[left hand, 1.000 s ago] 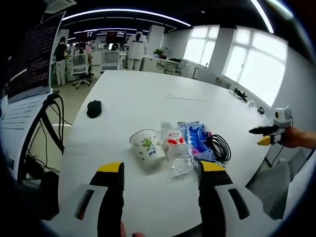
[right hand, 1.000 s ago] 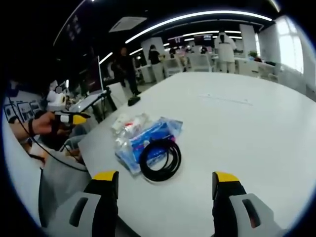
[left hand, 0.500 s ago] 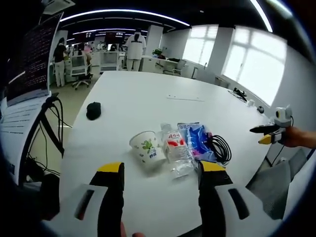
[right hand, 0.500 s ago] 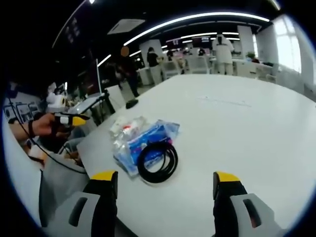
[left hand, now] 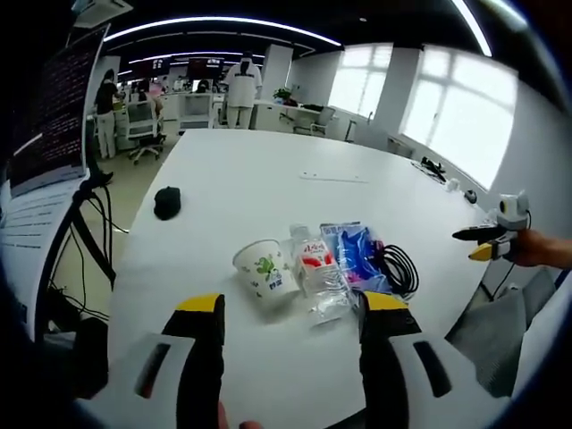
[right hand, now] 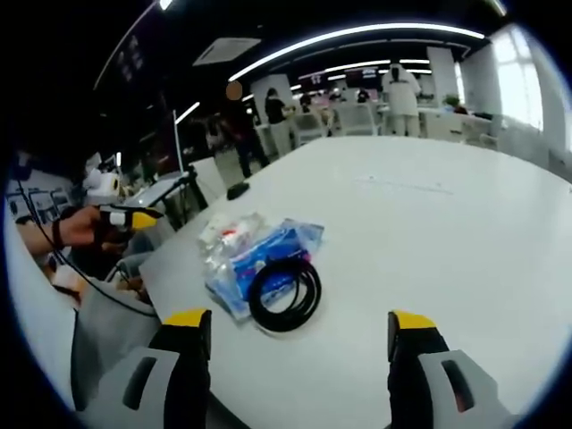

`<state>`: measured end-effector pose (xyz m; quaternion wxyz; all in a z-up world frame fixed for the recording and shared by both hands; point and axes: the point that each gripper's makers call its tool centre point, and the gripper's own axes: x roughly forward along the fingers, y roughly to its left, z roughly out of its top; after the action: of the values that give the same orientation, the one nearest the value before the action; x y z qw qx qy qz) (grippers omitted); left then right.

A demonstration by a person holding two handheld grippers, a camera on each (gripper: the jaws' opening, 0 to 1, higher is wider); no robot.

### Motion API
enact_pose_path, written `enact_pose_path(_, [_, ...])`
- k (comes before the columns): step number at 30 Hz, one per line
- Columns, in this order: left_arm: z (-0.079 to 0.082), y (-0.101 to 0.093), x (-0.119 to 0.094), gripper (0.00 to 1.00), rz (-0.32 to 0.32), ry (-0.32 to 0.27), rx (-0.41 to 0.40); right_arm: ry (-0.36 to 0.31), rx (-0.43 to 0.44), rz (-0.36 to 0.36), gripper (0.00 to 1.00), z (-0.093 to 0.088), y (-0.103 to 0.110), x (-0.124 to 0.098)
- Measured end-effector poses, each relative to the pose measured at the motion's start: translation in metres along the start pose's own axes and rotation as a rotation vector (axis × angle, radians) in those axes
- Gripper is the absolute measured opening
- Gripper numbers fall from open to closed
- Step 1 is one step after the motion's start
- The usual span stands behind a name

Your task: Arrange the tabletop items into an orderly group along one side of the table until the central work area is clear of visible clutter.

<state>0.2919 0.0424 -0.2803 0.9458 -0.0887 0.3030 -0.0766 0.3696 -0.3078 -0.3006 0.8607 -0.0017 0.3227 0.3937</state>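
Left gripper [left hand: 290,308] hangs above the near edge of the big white table [left hand: 268,170], its yellow-tipped jaws spread wide with nothing between them. Just beyond the tips, a white paper cup with a green leaf print [left hand: 264,269] lies tipped on its side. Touching it on the right, a crumpled clear plastic bottle with a red-and-white label [left hand: 315,264]; there are characters on that label, too small to read. Against the bottle, a blue plastic packet with pink print [left hand: 351,252], and a coil of black cable [left hand: 399,268] resting against the packet's far side. All four sit bunched in a row near the table's near edge.

Right gripper [right hand: 295,317] comes at the same cluster from the other side, jaws also parted wide and empty, hovering short of the cable coil [right hand: 283,293]. From here the coil lies partly on top of the blue packet [right hand: 255,259], and the bottle [right hand: 230,234] is behind it. Each gripper shows in the other's view, out past the table edge: the right gripper [left hand: 487,243] shows at the right, the left gripper [right hand: 132,217] at the left.

Further off, a small black rounded object [left hand: 167,202] sits alone near the table's left edge, well apart from the group. A dark monitor with lines of text [left hand: 54,107], unreadable, stands at left. People stand among desks in the office behind.
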Motion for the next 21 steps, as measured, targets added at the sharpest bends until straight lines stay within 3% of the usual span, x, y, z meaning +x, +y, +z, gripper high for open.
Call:
enact_pose_path(5, [0.001, 0.001, 0.003, 0.59, 0.000, -0.001, -0.007, -0.005, 0.002, -0.001, 0.82, 0.002, -0.001, -0.001])
enact_pose_path(21, [0.010, 0.014, 0.018, 0.58, 0.060, -0.015, -0.136, -0.008, 0.017, -0.013, 0.82, -0.003, -0.004, -0.003])
